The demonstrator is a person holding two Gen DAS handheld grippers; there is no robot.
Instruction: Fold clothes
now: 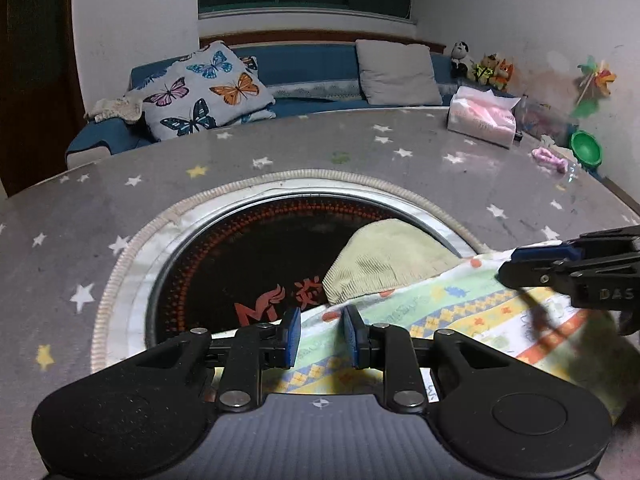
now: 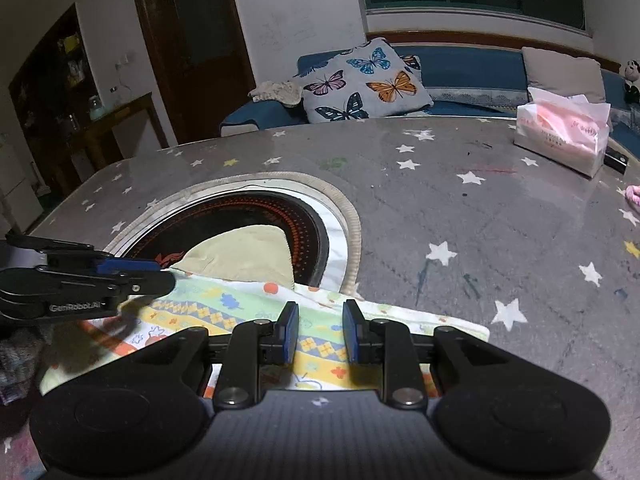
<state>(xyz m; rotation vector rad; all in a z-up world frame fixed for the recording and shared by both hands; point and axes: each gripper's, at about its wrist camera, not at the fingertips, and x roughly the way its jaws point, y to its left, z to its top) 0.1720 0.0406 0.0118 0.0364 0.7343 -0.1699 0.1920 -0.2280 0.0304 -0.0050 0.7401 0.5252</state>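
Left tool point(image 1: 320, 334) parted a moderate way, blue pads point(image 1: 293, 336) apart with a strip of patterned cloth point(image 1: 460, 312) showing between them; nothing pinched. Poised over the cloth's left end, at the near rim of the round black hotplate point(image 1: 256, 256) sunk in the middle of the desk point(image 1: 360, 152). Whether the pads touch the fabric: cannot tell.

Right tool point(image 2: 318, 330) released to about the same width, pads point(image 2: 350, 330) either side of the cloth's point(image 2: 248, 308) far hem, gripping nothing. Seen from the left wrist view, same tool point(image 1: 508, 266) entering side-on from the right, above the cloth's right part; its gap unreadable from that angle.

Cloth spread flat along the near edge of the desk, printed in bands of green, yellow and white with orange dots. Left part draped over the near rim of the hotplate, right part on the grey star-printed desk cover. A pale ribbed portion point(image 1: 384, 260) poking out beyond the far hem, resting on the hotplate glass.

Tissue pack point(image 2: 560, 136) near the far right corner of the desk, well apart from the cloth. Butterfly cushion point(image 2: 364, 80) on the blue sofa point(image 2: 472, 68) beyond the far edge.
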